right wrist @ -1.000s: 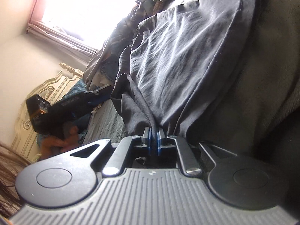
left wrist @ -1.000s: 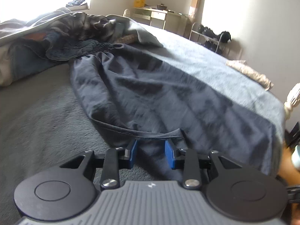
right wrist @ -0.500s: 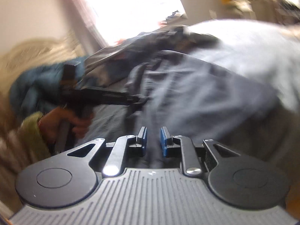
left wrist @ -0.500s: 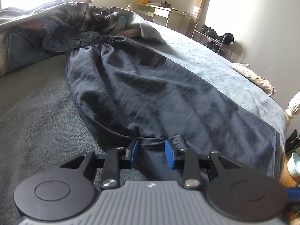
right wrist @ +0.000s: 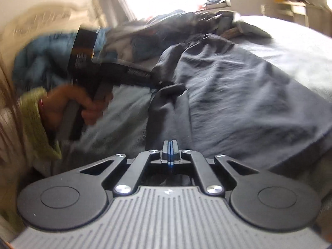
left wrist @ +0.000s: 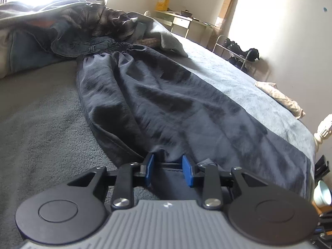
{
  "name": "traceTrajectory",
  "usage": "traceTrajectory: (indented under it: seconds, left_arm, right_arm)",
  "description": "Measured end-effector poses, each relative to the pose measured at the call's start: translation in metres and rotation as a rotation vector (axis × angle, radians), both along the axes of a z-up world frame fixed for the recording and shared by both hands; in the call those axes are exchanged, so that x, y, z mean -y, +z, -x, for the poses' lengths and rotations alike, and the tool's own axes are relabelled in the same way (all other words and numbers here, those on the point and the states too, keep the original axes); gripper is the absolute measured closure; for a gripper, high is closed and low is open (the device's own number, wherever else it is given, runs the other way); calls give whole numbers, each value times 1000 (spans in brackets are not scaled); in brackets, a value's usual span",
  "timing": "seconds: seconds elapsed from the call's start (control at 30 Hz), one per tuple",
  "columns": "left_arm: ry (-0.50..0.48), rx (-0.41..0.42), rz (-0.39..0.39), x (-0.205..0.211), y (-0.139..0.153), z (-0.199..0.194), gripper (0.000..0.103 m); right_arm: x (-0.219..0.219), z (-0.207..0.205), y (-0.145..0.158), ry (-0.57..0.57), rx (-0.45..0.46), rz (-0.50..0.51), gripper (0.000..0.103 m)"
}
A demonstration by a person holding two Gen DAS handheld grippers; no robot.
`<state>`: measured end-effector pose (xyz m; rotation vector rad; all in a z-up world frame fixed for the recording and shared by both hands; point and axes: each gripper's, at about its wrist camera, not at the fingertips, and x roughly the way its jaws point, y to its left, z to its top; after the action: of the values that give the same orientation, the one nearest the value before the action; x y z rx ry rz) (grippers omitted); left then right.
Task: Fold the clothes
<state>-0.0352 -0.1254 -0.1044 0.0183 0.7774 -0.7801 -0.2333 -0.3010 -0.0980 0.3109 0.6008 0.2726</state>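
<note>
A dark navy garment (left wrist: 186,103) with a gathered waistband lies stretched out along the grey bed (left wrist: 41,124). My left gripper (left wrist: 168,171) is open at its near hem, and the hem edge runs between the two blue pads (left wrist: 149,170). In the blurred right wrist view the same garment (right wrist: 238,83) spreads to the right, and a hand (right wrist: 83,103) in a green sleeve holds the left gripper (right wrist: 166,86) at the garment's left edge. My right gripper (right wrist: 170,151) is shut, pads pressed together just above the cloth, with no fabric visible between them.
A heap of other clothes (left wrist: 83,27) lies at the head of the bed. A beige cloth (left wrist: 280,95) sits near the far right edge by a white bedpost (left wrist: 323,128). Beyond stand a desk (left wrist: 182,20) and a shoe rack (left wrist: 238,47). A blue quilt (right wrist: 41,62) lies by the headboard.
My right gripper let go of the garment's edge, opened, swung round to face along the bed and has shut again. My left gripper stayed open and edged forward at the hem.
</note>
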Motion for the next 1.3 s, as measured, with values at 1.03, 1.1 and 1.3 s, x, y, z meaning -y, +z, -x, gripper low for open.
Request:
traceTrajectory:
  seconds: [1.03,1.1,1.3]
  left_arm:
    - [3,5,116,-10,-20,-6,72]
    - [2,11,113,-9,-20,-6,72]
    - [0,31,95,-7,-19,-2,72]
  right_arm:
    - [-2,-76,3,159,-60,11,102]
    - [4,-65,4,118,-43,-24,102]
    - [18,-53,-13,35,-71,-112,103]
